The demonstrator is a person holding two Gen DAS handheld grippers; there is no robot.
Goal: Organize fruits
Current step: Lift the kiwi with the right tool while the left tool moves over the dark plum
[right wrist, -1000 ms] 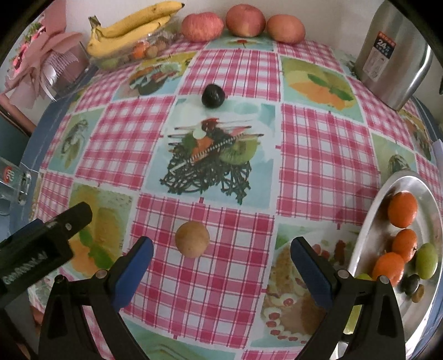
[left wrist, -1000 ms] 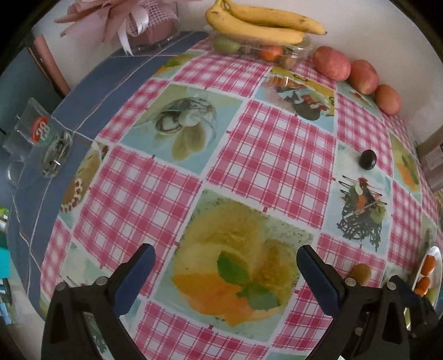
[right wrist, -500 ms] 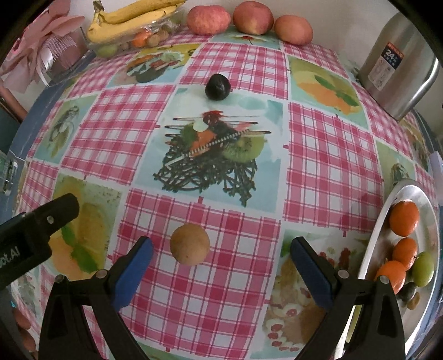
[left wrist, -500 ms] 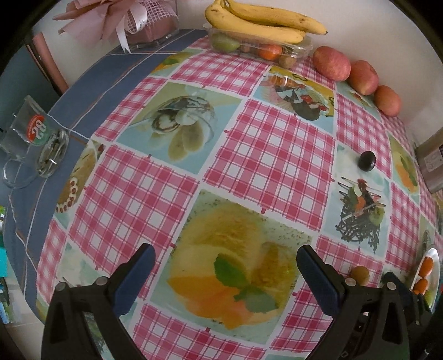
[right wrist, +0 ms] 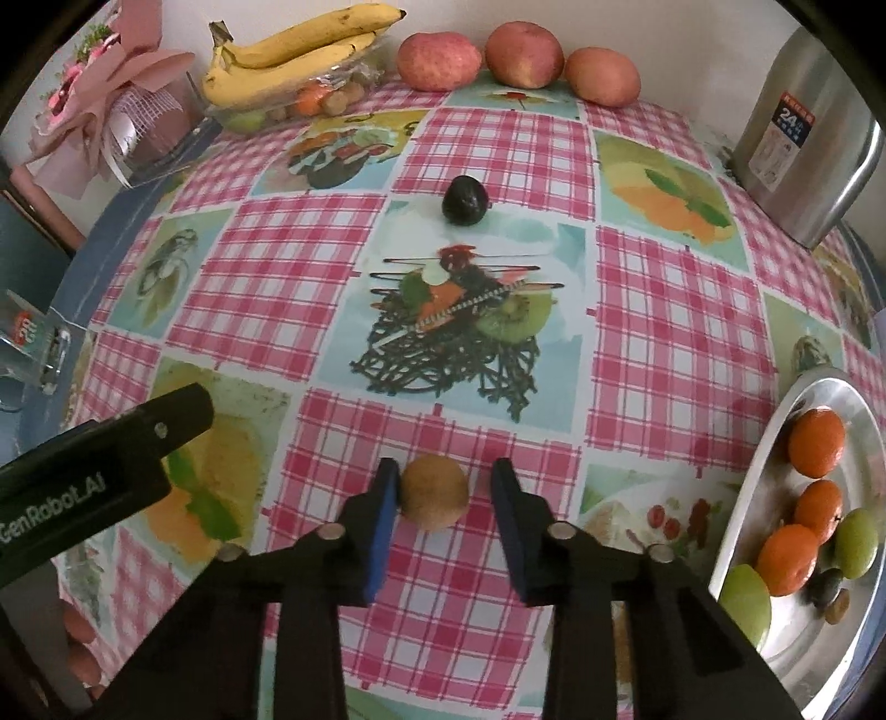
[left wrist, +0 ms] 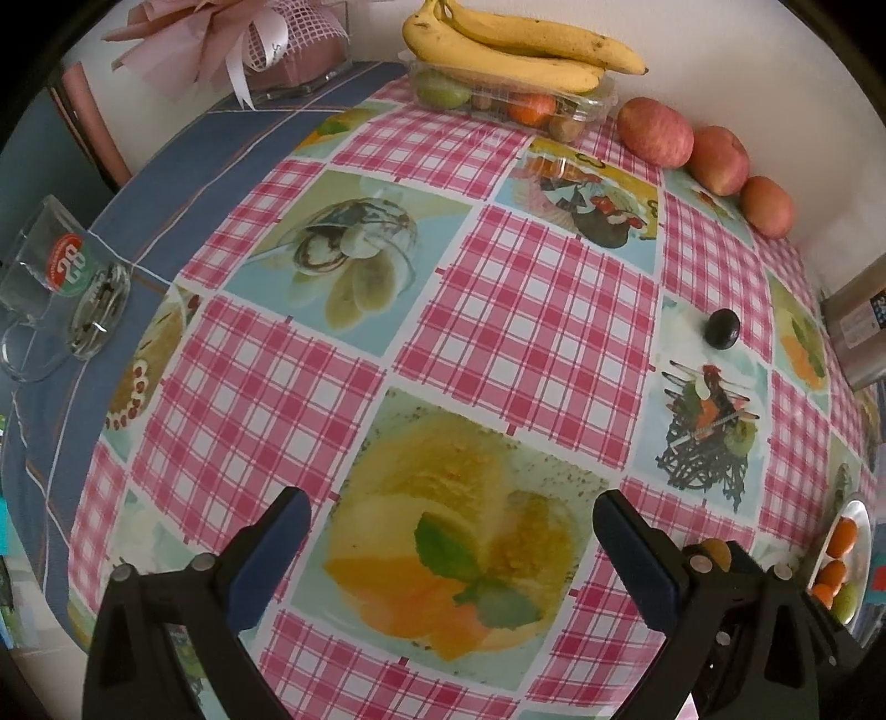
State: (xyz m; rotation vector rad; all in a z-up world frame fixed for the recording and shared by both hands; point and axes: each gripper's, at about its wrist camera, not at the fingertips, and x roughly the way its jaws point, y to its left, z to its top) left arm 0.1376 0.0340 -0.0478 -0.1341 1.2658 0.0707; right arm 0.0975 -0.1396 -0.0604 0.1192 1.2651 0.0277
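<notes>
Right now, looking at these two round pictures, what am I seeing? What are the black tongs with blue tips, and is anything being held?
There is no robot here. A person holds a two-finger gripper in each hand, and each gripper carries a wide-angle camera that looks along its fingers. That gives one picture per hand.

The left gripper stands open over the pink checked tablecloth, with nothing in it. The right gripper has its jaws drawn in around a small round brown fruit and seems to be gripping it.

A dark plum-like fruit lies loose on the cloth. At the back are yellow bananas and three red apples. The shiny metal plate on the right already holds orange tangerines.
</notes>
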